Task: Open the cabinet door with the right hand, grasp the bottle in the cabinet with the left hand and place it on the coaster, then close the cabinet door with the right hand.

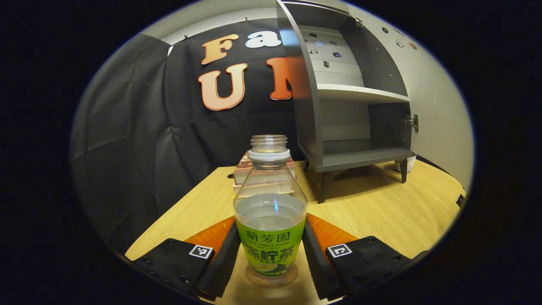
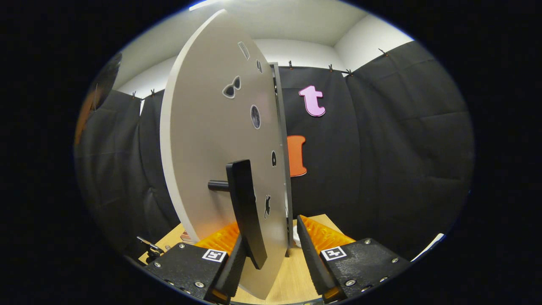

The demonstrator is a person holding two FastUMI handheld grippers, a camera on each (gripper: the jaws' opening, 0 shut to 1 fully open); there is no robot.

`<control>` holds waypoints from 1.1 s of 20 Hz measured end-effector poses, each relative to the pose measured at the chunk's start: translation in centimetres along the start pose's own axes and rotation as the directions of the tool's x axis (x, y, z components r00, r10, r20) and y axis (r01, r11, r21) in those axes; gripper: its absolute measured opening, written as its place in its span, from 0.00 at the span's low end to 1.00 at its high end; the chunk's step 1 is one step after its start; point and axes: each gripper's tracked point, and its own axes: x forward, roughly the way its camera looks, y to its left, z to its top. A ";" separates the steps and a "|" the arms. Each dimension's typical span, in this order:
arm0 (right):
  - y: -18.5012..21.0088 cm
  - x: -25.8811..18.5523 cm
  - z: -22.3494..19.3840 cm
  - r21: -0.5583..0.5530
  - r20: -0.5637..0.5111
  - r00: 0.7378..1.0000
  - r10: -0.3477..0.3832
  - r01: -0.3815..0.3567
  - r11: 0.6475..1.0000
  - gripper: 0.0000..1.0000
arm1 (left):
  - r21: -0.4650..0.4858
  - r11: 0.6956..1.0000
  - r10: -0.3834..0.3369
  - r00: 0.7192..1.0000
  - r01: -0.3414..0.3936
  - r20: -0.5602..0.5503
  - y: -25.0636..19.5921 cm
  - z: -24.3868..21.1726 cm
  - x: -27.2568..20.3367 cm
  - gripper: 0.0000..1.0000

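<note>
Upright on desk (image 1: 381, 212), uncapped bottle (image 1: 270, 212) sits between left gripper (image 1: 271, 254) jaws, contact unclear. Right gripper (image 2: 271, 254) jaws released, straddling open cabinet door (image 2: 211, 148) edge near handle (image 2: 245, 212). Cabinet (image 1: 351, 97) shelves bare.

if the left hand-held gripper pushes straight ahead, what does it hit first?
The bottle, standing on the table between the left hand-held gripper's open fingers. Behind it, probably the small box; depth is unclear.

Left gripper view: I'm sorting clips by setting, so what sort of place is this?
Probably a staged recording booth, not a home: black cloth wall, a small grey cabinet standing open on a wooden table, and a bottle.
</note>
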 end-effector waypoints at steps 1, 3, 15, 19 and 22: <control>0.0 0.0 -0.1 0.002 -0.001 1.000 0.003 -0.003 1.000 0.67 | -0.002 1.000 0.000 1.000 0.000 -0.010 -0.1 -0.5 0.1 0.83; 0.0 0.3 -0.2 0.026 -0.009 1.000 0.012 -0.012 1.000 0.67 | -0.010 1.000 0.008 0.999 -0.009 -0.036 0.1 -1.0 0.3 0.83; 0.3 -0.2 0.3 0.093 0.027 0.995 0.095 -0.097 0.991 0.67 | 0.007 1.000 0.012 0.998 -0.012 -0.060 -0.1 0.1 -0.3 0.86; 0.3 -1.0 0.3 0.131 0.058 0.987 0.150 -0.156 0.979 0.72 | -0.005 0.999 0.040 0.998 -0.040 -0.038 0.9 2.3 -1.7 0.88; 0.1 -1.7 0.6 0.133 0.086 0.980 0.181 -0.191 0.973 0.70 | -0.016 0.998 0.055 0.998 -0.056 -0.010 1.2 5.0 -2.7 0.88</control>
